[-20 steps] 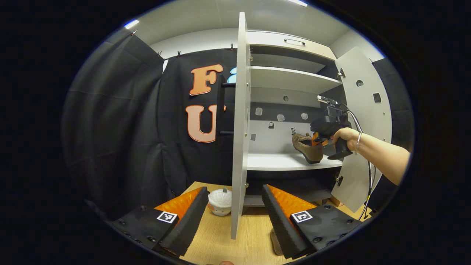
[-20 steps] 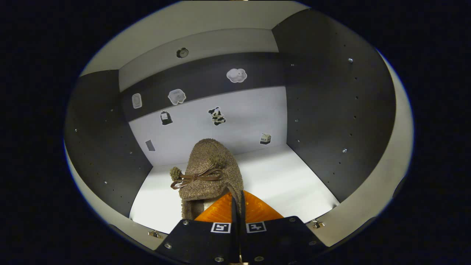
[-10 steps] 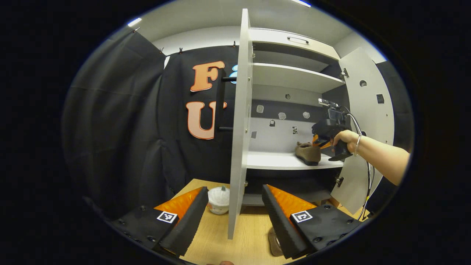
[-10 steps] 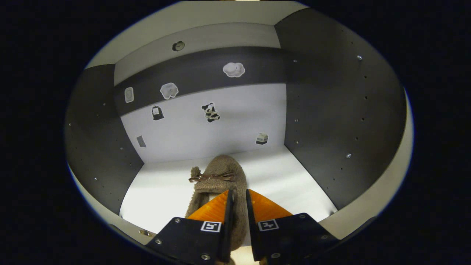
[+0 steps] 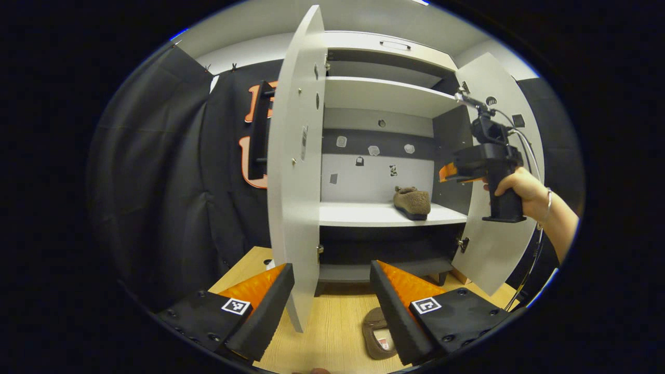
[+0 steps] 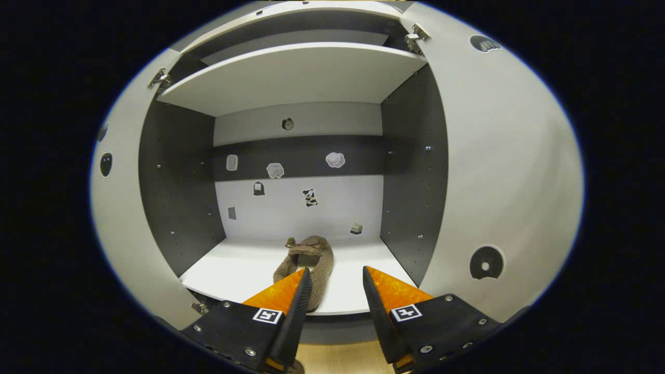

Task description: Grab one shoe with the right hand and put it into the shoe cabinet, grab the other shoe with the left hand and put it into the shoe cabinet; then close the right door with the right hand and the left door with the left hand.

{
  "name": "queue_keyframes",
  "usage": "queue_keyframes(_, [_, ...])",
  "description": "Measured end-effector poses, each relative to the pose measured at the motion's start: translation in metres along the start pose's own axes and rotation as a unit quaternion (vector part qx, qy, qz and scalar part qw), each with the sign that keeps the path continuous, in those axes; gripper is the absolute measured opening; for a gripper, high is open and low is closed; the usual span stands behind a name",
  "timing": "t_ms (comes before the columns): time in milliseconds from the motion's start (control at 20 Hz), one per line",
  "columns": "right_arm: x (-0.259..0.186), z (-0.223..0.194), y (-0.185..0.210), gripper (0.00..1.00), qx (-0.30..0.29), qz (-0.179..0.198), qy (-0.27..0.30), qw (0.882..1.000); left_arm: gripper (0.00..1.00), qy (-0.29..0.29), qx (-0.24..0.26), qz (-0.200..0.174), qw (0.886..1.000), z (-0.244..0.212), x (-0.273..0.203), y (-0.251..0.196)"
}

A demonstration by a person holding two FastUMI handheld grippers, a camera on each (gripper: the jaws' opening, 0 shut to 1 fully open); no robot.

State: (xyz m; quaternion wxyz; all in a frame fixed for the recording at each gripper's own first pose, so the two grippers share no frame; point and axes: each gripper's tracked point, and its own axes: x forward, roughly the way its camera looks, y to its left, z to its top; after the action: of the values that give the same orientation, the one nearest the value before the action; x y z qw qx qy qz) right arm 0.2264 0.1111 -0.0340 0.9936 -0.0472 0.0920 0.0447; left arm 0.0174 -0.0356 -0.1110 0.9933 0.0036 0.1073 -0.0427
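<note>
Shoe one (image 5: 411, 201) on cabinet shelf (image 5: 363, 214), shoe two (image 5: 378, 340) apparently on floor

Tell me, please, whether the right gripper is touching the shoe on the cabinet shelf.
Apart. In the left gripper view the right gripper hangs above and outside the shelf, with clear space between it and the shoe; its fingers are spread.

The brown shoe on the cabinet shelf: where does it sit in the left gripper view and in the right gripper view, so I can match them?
Left gripper view: the brown shoe lies right of centre, on the right part of the white shelf.
Right gripper view: it lies low at centre, on the same shelf, just above the left finger of the open right hand-held gripper.
Shared landmark: the cow sticker on the back wall, above the shoe.
</note>
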Motion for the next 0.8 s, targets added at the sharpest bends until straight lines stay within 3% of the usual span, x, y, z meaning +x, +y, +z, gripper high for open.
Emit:
queue_keyframes(250, [-0.074, -0.003, -0.005, 0.83, 0.001, 0.011, -0.036, 0.999, 0.97, 0.030, 0.001, -0.014, 0.999, -0.043, 0.012, -0.018])
queue_keyframes(550, [-0.130, -0.017, -0.039, 0.93, -0.018, -0.023, -0.051, 0.998, 0.98, 0.089, -0.010, -0.042, 0.995, -0.111, 0.036, -0.038])
queue_keyframes(800, [-0.155, -0.035, -0.066, 0.93, -0.007, -0.041, -0.042, 0.998, 0.97, 0.135, 0.008, -0.051, 0.989, -0.173, 0.060, -0.054])
